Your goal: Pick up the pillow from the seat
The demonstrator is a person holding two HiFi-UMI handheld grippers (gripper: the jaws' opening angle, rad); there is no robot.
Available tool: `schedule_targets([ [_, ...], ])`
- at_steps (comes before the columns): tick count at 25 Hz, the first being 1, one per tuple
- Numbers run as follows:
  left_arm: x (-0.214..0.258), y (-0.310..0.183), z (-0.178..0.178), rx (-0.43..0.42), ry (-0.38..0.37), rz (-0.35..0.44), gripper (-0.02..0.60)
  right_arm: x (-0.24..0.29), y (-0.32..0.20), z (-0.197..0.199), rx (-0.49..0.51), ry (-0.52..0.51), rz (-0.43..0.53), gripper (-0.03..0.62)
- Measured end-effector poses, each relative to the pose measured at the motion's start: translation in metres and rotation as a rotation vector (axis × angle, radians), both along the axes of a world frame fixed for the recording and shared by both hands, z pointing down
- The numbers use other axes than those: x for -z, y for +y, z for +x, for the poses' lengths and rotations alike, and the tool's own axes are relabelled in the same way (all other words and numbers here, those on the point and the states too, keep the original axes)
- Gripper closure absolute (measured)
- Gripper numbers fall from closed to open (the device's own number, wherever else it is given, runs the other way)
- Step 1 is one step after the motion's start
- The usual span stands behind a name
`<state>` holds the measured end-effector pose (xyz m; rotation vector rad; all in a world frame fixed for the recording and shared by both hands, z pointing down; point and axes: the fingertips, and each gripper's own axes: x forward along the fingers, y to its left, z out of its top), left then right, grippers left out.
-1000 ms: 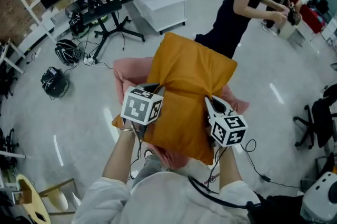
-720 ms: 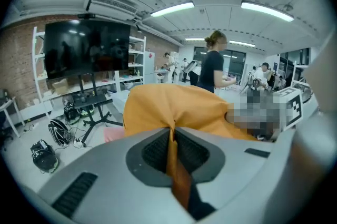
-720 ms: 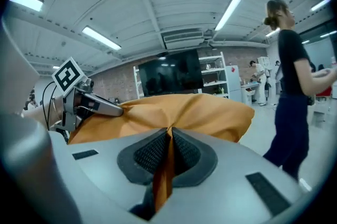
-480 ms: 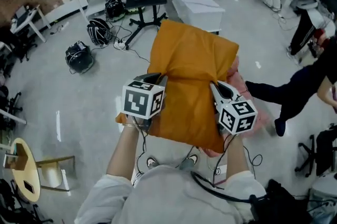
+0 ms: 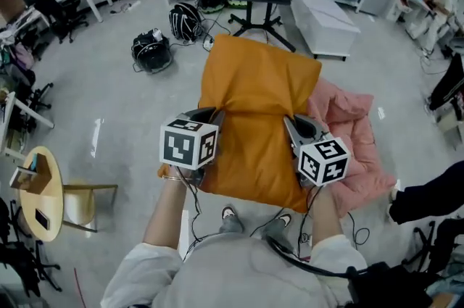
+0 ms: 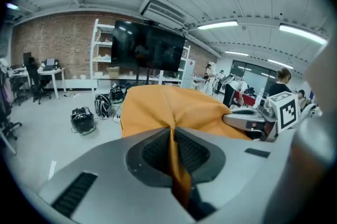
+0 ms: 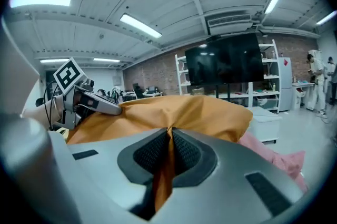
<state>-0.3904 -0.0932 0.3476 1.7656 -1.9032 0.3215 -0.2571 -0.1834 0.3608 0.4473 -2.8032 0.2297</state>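
the left gripper (image 5: 209, 115) and the right gripper (image 5: 293, 124) each have their jaws clamped on a pinched fold of the orange pillow (image 5: 254, 93). both gripper views show the cloth squeezed flat between the ribbed pads, the same hold as a second ago. the pillow hangs in the air across both pairs of jaws, its bulk reaching out beyond their tips and its near edge drooping back under the grippers. what has changed is the surroundings. the pink seat (image 5: 346, 143), which lay directly beneath the jaws and was mostly hidden by the pillow, now lies on the floor to the right of the right jaws, largely out from under the pillow. the white low cabinet (image 5: 324, 11) has gone from beyond the left jaws to beyond the right ones. the black helmets (image 5: 153, 51) now sit beyond the left jaws. the person in black (image 5: 424, 196) has shifted from far ahead of the right jaws to behind them and to their right.
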Motion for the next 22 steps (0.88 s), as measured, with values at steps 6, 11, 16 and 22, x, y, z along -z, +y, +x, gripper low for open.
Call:
schedule_targets([
  [6, -0.045, 0.073, -0.032, 0.113, 0.026, -0.078, 0.557, -0.041, 0.054, -0.051, 0.152, 0.107, -0.021, 0.559],
  [11, -0.072, 0.104, -0.032, 0.199, 0.068, -0.121, 0.557, -0.07, 0.076, -0.06, 0.239, 0.145, -0.062, 0.558],
  [16, -0.102, 0.12, -0.021, 0.232, 0.119, -0.177, 0.557, -0.101, 0.089, -0.051, 0.265, 0.185, -0.114, 0.557],
  [22, -0.108, 0.125, -0.012, 0.238, 0.134, -0.181, 0.557, -0.107, 0.094, -0.043, 0.272, 0.196, -0.113, 0.557],
])
